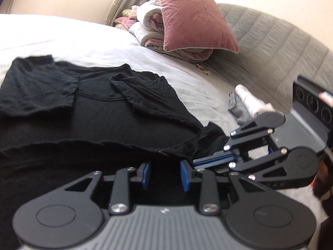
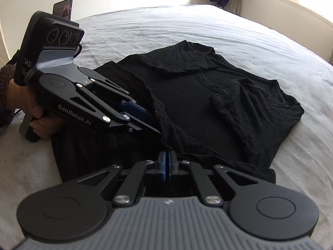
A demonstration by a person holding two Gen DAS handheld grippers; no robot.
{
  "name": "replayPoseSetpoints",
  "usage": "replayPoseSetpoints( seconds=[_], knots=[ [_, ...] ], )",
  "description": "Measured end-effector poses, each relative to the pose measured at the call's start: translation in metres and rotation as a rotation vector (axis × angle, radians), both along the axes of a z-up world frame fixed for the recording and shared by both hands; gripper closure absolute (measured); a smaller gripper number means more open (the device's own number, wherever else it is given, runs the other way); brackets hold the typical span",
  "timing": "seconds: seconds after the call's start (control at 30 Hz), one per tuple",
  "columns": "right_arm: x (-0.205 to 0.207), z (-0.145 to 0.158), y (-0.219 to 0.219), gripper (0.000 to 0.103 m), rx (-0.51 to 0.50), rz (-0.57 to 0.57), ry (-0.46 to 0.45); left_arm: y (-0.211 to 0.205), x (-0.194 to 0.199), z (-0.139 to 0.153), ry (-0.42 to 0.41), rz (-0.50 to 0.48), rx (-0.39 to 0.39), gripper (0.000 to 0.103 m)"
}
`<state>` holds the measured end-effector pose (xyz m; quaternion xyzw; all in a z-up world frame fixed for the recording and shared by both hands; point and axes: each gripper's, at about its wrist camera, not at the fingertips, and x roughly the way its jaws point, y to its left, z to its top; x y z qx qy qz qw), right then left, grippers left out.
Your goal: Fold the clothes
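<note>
The black T-shirt (image 2: 208, 95) is lying sleeves-in on the bed (image 2: 229, 25); the right gripper (image 2: 166, 162), jaws clenched, is pinching its hem while the left gripper (image 1: 164, 175), jaws parted, is reaching beside it for the fold.

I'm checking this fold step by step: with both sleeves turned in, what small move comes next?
Probably close the left tool on the black T-shirt hem: its pads stand apart over the fabric, while the right tool is already shut at the same edge.

Bare sheet (image 2: 187, 25) beyond the shirt (image 2: 208, 95); pillow (image 1: 193, 18) at the headboard.
</note>
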<state>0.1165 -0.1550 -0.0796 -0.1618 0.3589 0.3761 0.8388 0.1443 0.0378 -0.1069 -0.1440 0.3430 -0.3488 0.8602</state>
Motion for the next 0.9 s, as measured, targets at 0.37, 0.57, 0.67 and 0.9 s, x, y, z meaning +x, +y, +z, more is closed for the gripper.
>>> replayPoseSetpoints(
  seconds=[0.37,0.57,0.67,0.9],
  knots=[
    [-0.002,0.002,0.000,0.099,-0.015,0.011,-0.004,0.002,0.009,-0.007,0.143,0.124,-0.067,0.099],
    [0.010,0.018,-0.019,0.088,0.123,-0.100,-0.006,-0.018,-0.008,0.001,-0.008,0.120,0.084,0.100],
    [0.019,0.018,-0.024,0.083,0.126,-0.190,-0.041,-0.021,-0.013,0.003,-0.055,0.108,0.115,0.100],
    [0.024,0.000,-0.016,0.070,0.042,-0.193,-0.047,-0.015,-0.015,0.003,-0.052,0.090,0.111,0.100]
  ],
)
